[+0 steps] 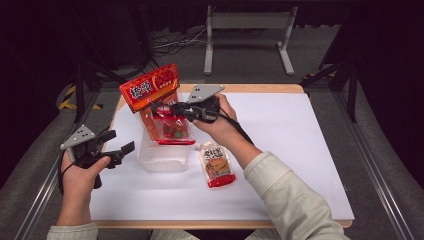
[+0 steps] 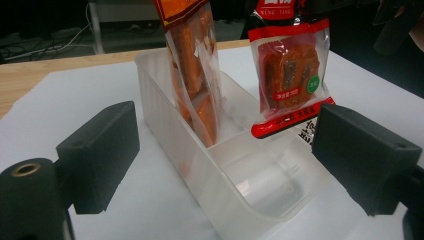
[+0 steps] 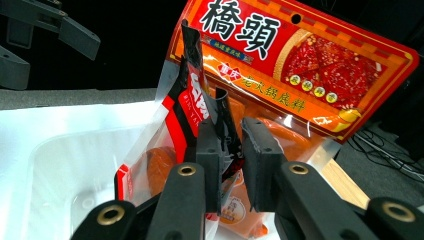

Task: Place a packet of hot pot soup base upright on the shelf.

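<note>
Over the clear tub (image 1: 162,157) near the left middle of the white worktop (image 1: 300,150), the right gripper (image 1: 167,109) holds a small red packet (image 1: 172,127) by its top edge. In the right gripper view its jaws are clenched on the dark upper seam of that packet (image 3: 192,115), which hangs nearly upright with its lower end over the tub's (image 3: 60,170) near end. The left gripper view shows the packet's (image 2: 290,75) red bottom strip at about the level of the tub's (image 2: 235,165) rim; whether it touches the rim cannot be told.

A tall orange pouch (image 1: 152,97) with large white characters stands on end inside the tub's far half, leaning slightly, just behind the packet. In the left gripper view the pouch (image 2: 192,75) rests against the tub's inner wall, and the tub's near end holds nothing.

The left gripper (image 1: 120,142) hovers just left of the tub, above the worktop, its jaws released and spread wide, gripping nothing. They point toward the tub's side.

A third packet (image 1: 217,165), red with a pale label, lies flat on the worktop just right of the tub, below the right forearm.
</note>
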`<act>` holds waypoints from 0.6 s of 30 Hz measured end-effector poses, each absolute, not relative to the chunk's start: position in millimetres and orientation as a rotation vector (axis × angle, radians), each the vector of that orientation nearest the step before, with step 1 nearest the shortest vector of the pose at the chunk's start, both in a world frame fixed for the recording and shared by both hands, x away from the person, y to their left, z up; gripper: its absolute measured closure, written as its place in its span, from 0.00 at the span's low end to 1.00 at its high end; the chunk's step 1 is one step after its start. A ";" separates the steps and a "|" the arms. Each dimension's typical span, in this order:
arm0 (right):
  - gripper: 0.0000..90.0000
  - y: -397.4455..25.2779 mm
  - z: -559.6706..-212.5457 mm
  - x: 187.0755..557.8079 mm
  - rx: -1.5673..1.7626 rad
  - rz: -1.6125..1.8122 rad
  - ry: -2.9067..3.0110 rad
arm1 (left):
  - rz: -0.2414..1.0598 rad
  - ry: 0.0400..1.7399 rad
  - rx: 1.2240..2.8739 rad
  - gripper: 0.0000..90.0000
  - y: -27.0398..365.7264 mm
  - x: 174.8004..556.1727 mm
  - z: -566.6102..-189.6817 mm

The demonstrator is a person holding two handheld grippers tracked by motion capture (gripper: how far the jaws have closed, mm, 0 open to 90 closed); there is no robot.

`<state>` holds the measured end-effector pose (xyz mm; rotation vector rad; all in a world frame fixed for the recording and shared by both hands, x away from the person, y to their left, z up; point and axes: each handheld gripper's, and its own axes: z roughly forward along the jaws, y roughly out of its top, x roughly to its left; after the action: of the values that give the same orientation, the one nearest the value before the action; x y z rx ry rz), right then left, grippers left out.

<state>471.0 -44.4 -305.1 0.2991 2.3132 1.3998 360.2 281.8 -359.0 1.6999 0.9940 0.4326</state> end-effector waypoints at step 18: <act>0.88 -24.8 -320.6 477.0 0.271 1.436 2.293 | 0.428 0.986 1.696 0.14 282.5 360.9 -359.3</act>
<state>477.0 -24.8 -320.6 0.2706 2.2935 1.4365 360.9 282.5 -359.3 1.6957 0.9858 0.4279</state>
